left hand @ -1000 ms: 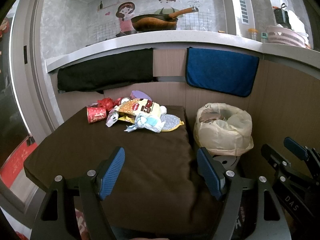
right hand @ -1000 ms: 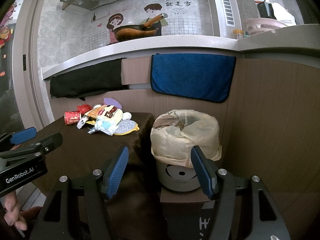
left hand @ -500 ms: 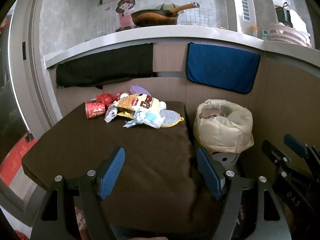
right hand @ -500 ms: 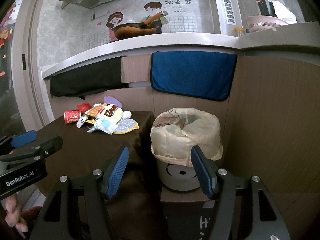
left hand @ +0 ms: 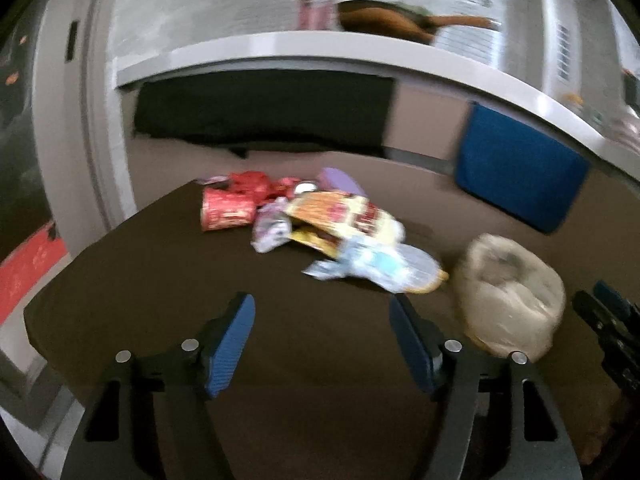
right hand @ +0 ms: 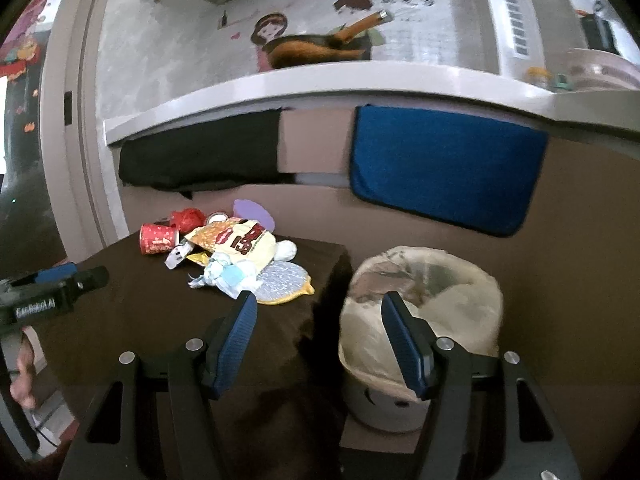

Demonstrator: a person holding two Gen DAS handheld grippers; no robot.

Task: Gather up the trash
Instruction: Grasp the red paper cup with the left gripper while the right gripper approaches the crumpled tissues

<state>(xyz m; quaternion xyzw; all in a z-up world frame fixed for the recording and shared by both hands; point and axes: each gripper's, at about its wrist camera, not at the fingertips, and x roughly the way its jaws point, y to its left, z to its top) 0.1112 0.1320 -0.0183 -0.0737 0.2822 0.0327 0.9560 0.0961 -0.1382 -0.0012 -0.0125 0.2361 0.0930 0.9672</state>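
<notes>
Over the brown table (left hand: 160, 300), the left gripper (left hand: 322, 332) holds nothing, its jaws having just closed slightly (the view is blurred), while the right gripper (right hand: 318, 328) gapes wide and empty between the trash pile (right hand: 236, 256) and the lined bin (right hand: 432, 300) beside the table.

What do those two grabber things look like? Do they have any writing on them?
Each one is black with two long fingers. The left gripper and the right gripper both have ribbed blue pads and round silver bolts. From the right camera, the left one's side shows white "GenRobot.AI" lettering.
</notes>
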